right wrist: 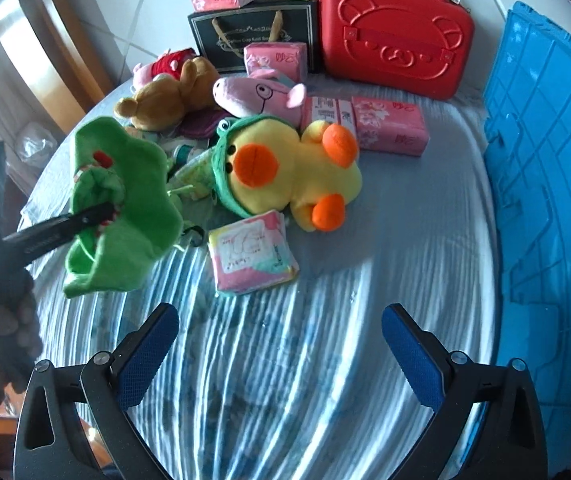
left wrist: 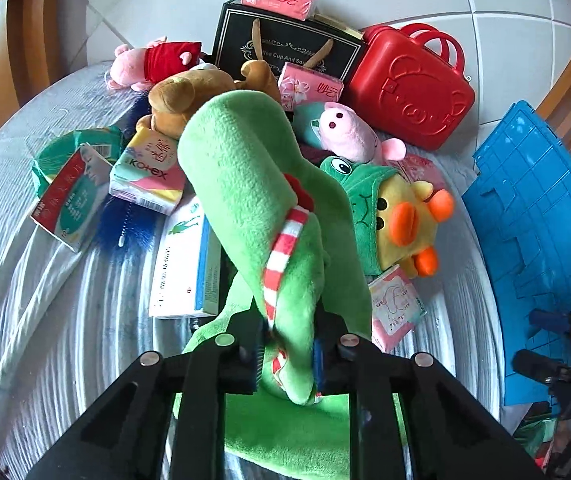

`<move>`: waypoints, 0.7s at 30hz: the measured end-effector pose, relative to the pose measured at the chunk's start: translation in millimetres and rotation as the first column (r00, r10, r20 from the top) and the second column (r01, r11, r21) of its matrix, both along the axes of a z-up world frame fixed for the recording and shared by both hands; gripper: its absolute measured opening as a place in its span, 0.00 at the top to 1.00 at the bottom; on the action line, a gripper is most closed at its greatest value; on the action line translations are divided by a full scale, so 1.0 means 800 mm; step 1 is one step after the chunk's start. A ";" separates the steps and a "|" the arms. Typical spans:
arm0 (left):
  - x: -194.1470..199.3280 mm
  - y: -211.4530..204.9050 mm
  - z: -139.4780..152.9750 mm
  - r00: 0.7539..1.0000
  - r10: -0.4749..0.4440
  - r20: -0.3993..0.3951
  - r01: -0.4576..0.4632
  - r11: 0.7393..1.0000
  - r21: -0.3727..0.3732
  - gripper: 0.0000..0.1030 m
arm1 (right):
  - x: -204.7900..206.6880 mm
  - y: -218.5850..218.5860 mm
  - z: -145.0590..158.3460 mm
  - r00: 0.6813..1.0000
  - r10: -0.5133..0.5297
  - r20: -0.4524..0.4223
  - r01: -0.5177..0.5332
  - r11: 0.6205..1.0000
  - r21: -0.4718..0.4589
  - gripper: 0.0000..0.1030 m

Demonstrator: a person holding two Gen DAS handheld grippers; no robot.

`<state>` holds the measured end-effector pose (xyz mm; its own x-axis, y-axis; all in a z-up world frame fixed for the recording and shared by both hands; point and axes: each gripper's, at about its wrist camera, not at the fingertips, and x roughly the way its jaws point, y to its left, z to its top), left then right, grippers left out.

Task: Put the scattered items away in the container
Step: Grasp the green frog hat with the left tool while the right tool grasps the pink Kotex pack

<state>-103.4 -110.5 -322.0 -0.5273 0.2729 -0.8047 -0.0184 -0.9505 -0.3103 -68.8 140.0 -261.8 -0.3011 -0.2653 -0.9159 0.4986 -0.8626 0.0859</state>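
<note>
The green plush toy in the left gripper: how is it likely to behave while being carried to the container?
The green plush toy looks soft and floppy: pinched in the left gripper, its body folds and droops either side. It is probably light, since a narrow pinch holds it clear of the bed cover. Its fleecy surface suggests little slipping, though loose parts may swing.

Five plush toys (right wrist: 301, 168), one red case (right wrist: 397, 28)

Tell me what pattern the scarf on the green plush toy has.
Red and white stripes on the scarf around the green plush toy, clearest in the left wrist view.
</note>
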 end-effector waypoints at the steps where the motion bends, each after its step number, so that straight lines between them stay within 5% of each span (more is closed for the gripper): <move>1: 0.002 -0.006 0.002 1.000 0.001 -0.005 -0.001 1.000 -0.001 0.83 | -0.001 -0.005 -0.009 1.000 0.003 0.006 -0.003 1.000 0.009 0.00; 12: 0.041 -0.045 0.060 0.997 0.003 -0.074 -0.001 1.000 0.026 0.84 | -0.024 -0.063 -0.099 0.998 0.047 0.039 -0.050 0.994 0.093 0.00; 21: 0.066 -0.088 0.071 0.996 0.041 -0.079 -0.041 0.999 0.012 0.84 | -0.055 -0.114 -0.163 0.992 0.106 0.069 -0.117 0.973 0.197 0.00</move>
